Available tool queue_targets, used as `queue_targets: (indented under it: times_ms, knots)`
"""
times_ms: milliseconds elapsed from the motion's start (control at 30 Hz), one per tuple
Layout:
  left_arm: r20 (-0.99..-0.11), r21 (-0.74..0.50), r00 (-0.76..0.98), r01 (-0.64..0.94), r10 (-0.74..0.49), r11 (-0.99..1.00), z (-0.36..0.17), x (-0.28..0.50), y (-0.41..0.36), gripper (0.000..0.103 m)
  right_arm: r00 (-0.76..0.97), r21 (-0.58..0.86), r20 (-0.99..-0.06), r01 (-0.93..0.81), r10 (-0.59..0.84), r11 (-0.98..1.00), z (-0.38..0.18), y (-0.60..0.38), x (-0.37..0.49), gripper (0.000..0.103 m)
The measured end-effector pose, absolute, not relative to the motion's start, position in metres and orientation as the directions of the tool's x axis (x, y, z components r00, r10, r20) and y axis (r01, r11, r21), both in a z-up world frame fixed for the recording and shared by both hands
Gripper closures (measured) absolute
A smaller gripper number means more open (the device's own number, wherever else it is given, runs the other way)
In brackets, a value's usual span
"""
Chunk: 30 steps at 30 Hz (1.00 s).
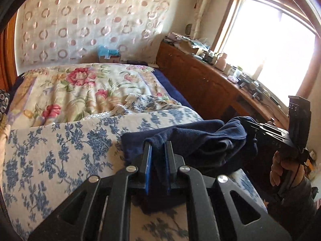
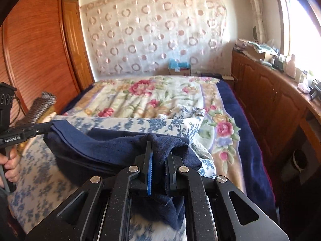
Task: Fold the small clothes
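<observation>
Left wrist view has the left gripper (image 1: 158, 150) clamped on one end of a navy garment (image 1: 200, 138), its blue-padded fingers (image 1: 148, 160) pinching a fold of cloth near the lens. From there the garment stretches right to the right gripper (image 1: 248, 127), which bites the other end; the hand (image 1: 284, 168) gripping its handle shows only from this side. Right wrist view gives the mirror picture: the right gripper (image 2: 160, 154) is closed on bunched navy fabric (image 2: 112, 146), and the left gripper (image 2: 43, 130) holds the far corner at left, a hand (image 2: 10, 160) below it. Under the garment lies a blue-flowered white cloth (image 1: 60, 150) on the bed, with a pink rose blanket (image 2: 144, 94) beyond. Only the right wrist view shows the wooden wardrobe (image 2: 40, 46) at left; the cluttered cabinet (image 1: 200, 76) under the window appears in both.
</observation>
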<state>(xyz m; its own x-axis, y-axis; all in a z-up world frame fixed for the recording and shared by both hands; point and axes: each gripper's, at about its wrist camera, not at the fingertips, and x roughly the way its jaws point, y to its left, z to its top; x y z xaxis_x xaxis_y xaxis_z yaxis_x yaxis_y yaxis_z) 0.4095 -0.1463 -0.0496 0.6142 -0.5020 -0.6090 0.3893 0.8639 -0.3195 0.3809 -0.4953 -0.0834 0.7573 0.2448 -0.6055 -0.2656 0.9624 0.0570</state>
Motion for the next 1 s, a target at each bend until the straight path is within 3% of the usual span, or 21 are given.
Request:
queue_targets:
  times_ms: [200,367,500,633,700,733,1000]
  knots:
    - [-0.617,-0.371,0.565,0.406,-0.548,0.836,-0.06,0.428,-0.138,0.093,0.732,0.054,-0.643,-0.251,0.226,0.966,-0.105,-0.494,0.418,0.096]
    - [-0.629,-0.286,0.594,0.424,-0.503,0.859,-0.051,0.416,-0.136,0.09,0.75,0.068,-0.614,-0.262,0.247,0.963,-0.101,-0.495,0.422,0.091]
    - [-0.611,-0.195,0.651,0.429,-0.451,0.882,-0.035,0.398,-0.132,0.087,0.78,0.063,-0.584,-0.232,0.224,0.971,-0.089,-0.501,0.415,0.078]
    - [-0.621,-0.197,0.615,0.479,-0.487,0.855,-0.033,0.38,-0.129,0.085,0.796,0.066,-0.555,-0.248,0.242,0.967,-0.081,-0.511,0.388,0.076]
    - [-0.633,-0.194,0.596,0.494,-0.493,0.847,-0.039,0.372,-0.13,0.084,0.803,0.071,-0.537,-0.264,0.26,0.962,-0.081,-0.516,0.37,0.063]
    - [-0.645,-0.203,0.576,0.504,-0.501,0.84,-0.045,0.371,-0.133,0.084,0.8,0.07,-0.538,-0.272,0.266,0.96,-0.082,-0.516,0.365,0.057]
    - [-0.726,-0.216,0.498,0.491,-0.475,0.844,-0.086,0.397,-0.168,0.084,0.732,0.0,-0.647,-0.281,0.214,0.96,-0.112,-0.503,0.392,0.055]
